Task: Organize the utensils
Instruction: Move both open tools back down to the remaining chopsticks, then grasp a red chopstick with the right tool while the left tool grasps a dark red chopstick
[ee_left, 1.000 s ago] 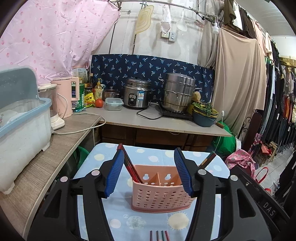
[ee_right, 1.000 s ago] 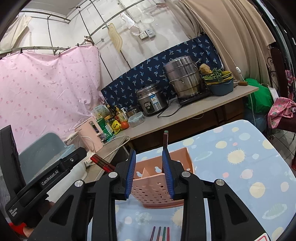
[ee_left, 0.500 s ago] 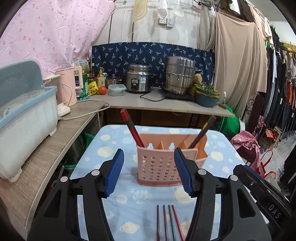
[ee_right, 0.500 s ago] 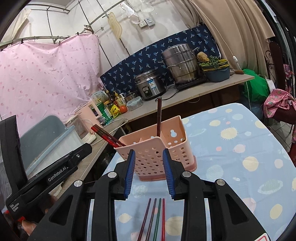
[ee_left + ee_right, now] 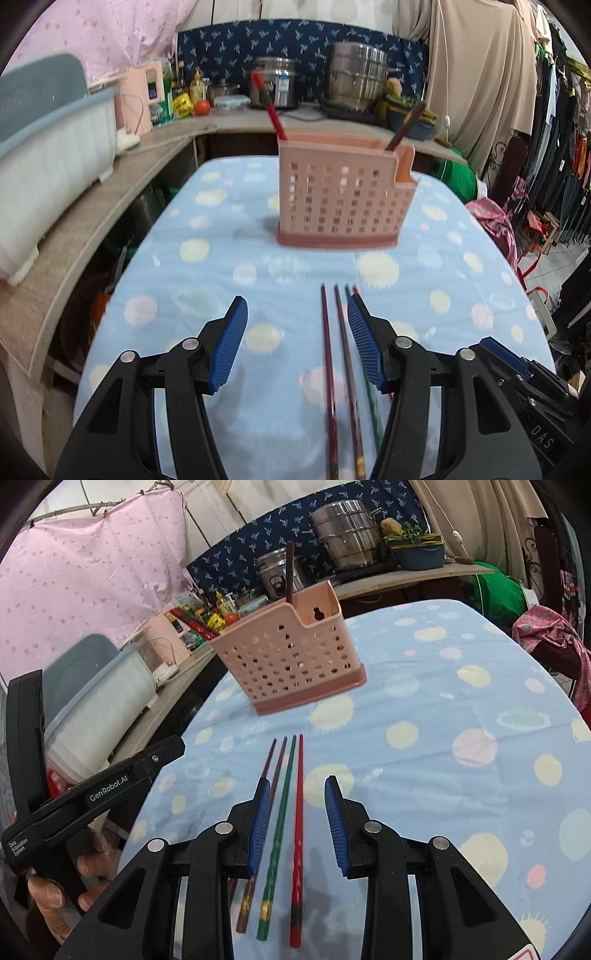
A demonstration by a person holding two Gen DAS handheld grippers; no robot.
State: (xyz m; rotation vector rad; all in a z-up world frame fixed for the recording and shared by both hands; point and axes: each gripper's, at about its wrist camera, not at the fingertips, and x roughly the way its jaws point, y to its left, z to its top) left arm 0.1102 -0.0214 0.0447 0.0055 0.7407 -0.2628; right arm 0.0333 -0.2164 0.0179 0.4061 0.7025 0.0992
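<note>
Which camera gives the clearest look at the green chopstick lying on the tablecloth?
The right wrist view: the green chopstick lies in full between the open fingers of the right gripper, gold band visible. In the left wrist view it is blurred and mostly hidden behind a finger of the left gripper.

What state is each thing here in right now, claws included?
Left claw: open, empty, above the chopsticks.
Right claw: open, empty.
Pink holder: upright on the cloth, chopsticks sticking out at both ends.
Four loose chopsticks: lying flat, side by side.
</note>
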